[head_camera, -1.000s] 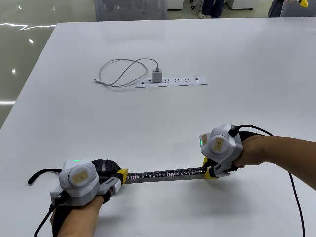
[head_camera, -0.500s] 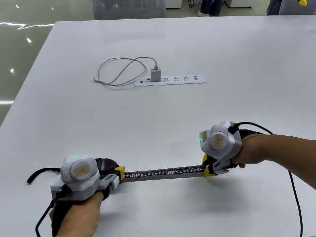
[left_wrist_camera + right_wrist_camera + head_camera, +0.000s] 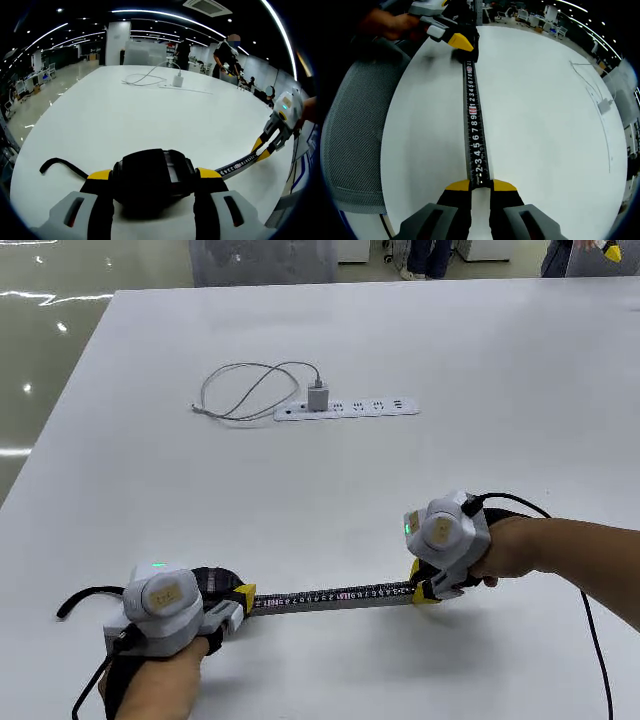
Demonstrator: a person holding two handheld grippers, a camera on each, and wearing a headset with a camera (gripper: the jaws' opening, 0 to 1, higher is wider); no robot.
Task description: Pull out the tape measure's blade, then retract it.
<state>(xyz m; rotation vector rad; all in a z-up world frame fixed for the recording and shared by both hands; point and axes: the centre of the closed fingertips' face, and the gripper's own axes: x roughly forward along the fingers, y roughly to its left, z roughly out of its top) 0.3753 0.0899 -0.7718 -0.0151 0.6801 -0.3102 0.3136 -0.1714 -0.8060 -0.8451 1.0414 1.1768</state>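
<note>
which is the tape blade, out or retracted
Out: the blade spans from the case in the left gripper to the right gripper.

From above, the head view looks down the white counter [image 3: 480,360]. The left gripper view skims low across it; the right looks closely along the black numbered tape blade [image 3: 474,125], which all share.

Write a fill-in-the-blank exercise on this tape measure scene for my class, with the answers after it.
1. The left tool is shut on the tape measure's black ____.
2. The right tool pinches the tip of the numbered ____.
3. On the table, a white ____ is plugged into the strip.
Missing words: case, blade, charger.
</note>
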